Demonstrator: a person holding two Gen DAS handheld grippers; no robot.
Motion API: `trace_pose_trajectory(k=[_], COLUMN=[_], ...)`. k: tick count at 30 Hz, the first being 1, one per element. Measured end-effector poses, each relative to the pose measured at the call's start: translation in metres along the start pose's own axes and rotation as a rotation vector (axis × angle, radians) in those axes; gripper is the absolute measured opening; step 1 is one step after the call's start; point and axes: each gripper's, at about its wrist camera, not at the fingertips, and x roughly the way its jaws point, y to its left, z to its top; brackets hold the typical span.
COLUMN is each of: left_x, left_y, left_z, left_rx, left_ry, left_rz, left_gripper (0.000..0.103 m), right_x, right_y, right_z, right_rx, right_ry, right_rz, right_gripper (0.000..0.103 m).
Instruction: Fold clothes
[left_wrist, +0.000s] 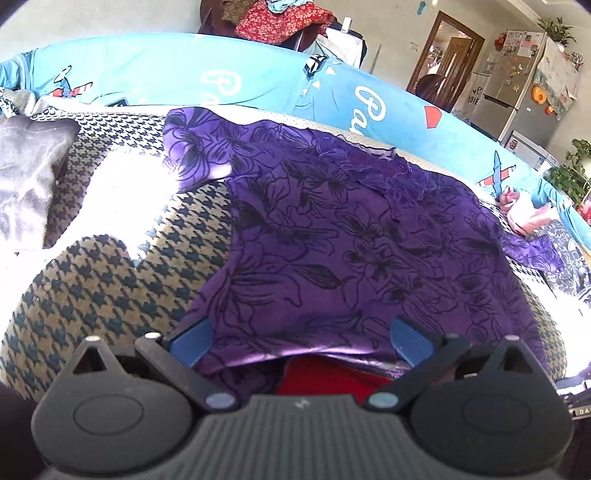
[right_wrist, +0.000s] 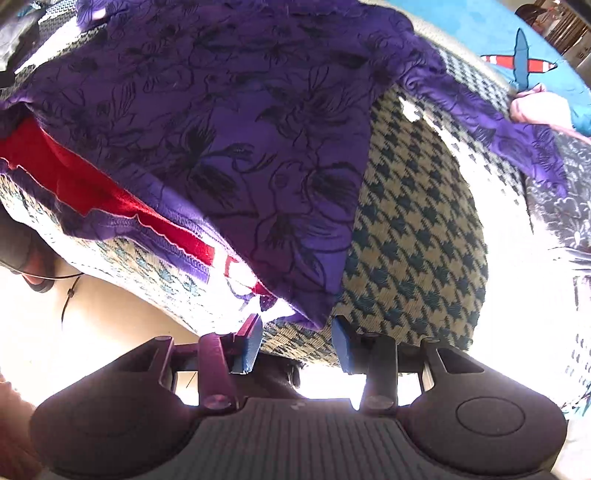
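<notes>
My left gripper (left_wrist: 301, 341) is spread wide, its blue rubber pads at either side of the near hem of a purple blouse (left_wrist: 354, 236); the hem lies between the pads but they do not pinch it. The blouse is thin, slightly shiny cloth printed with black line-drawn flowers and leaves, and it lies spread flat on a sofa seat (left_wrist: 92, 280) covered in coarse woven houndstooth, tan with dark teal. A frilled, lacy purple trim runs along its far edge near the neckline. Under the near hem a red garment (left_wrist: 328, 380) shows, a plain matte knit.

My right gripper (right_wrist: 297, 343) is also parted, with a clear gap between its ribbed blue pads. The pointed lower corner of the purple blouse (right_wrist: 229, 140) hangs just above that gap, and I cannot tell whether either pad touches it. From this side the stitched hem shows in overlapping layers, with the red garment (right_wrist: 66, 173) sandwiched between purple edges. One sleeve trails off to the right across the houndstooth sofa seat (right_wrist: 413, 251).

Behind the seat runs a turquoise backrest cover (left_wrist: 155, 70) with white looping script; I can read only "Pa" before the letters are cut off, and it carries red and white cartoon shapes. A crumpled grey garment (left_wrist: 26, 173) lies at far left, a pink one (left_wrist: 528, 216) at far right. A steel fridge (left_wrist: 517, 88) dotted with magnets stands beyond.
</notes>
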Motion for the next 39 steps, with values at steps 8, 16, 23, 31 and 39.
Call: trace_pose_trajectory(k=[8,16,23,31,39], left_x=[0.004,0.003,0.012,0.043,0.071], left_y=[-0.007,-0.019,-0.032,-0.046,-0.06], left_z=[-0.004,-0.001,0.007,-0.002,-0.013], left_rx=[0.045,0.077,0.051,0.049,0.076], left_ry=[0.011,-0.013,-0.02,0.044,0.087], left_rz=[-0.014,-0.071,-0.13,-0.144,-0.137], left_gripper=[0.103,0.103,0.103,0.103,0.103], right_x=[0.007,-0.022,-0.042,-0.017,-0.018], right_y=[-0.015,-0.004,0.069,0.115,0.126], right_z=[0.005,0.012,0.019,0.023,0.014], right_rx=[0.166,0.178,-0.14,-0.163,-0.143], right_ry=[-0.019,-0.281,-0.561,-0.583,-0.588], right_rz=[-0.006,-0.057,-0.109,-0.115,-0.13], right_gripper=[0.039,0.004,0.004,0.005,0.014])
